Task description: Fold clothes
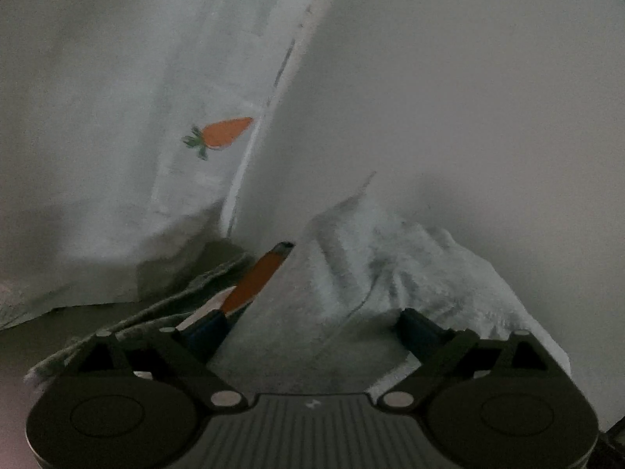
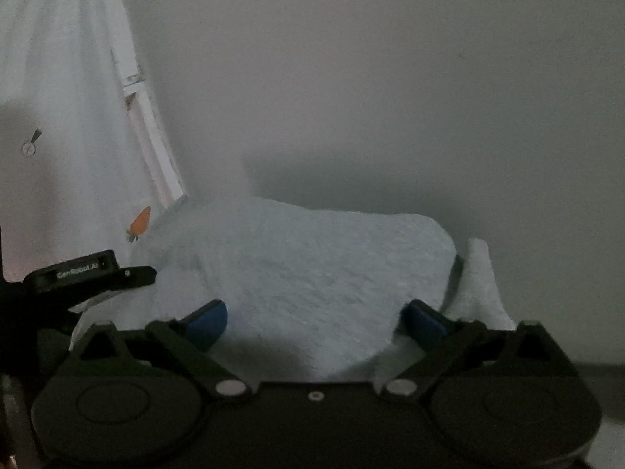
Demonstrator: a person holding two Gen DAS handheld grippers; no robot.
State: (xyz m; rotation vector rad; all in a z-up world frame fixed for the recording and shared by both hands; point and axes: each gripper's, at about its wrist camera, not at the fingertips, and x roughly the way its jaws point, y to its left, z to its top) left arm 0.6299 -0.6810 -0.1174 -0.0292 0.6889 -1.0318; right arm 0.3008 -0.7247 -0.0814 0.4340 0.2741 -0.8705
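Both grippers, left gripper [image 1: 312,324] and right gripper [image 2: 312,320], stand wide apart, holding nothing. Pale blue fleece garment [image 2: 304,265] lies bunched just ahead, beside the carrot-print cloth [image 1: 203,117]. Likely between folds; next move calls for picking an edge.

a pale blue fleecy garment [image 2: 297,273] lies rumpled in a low heap, one corner sticking up at its right
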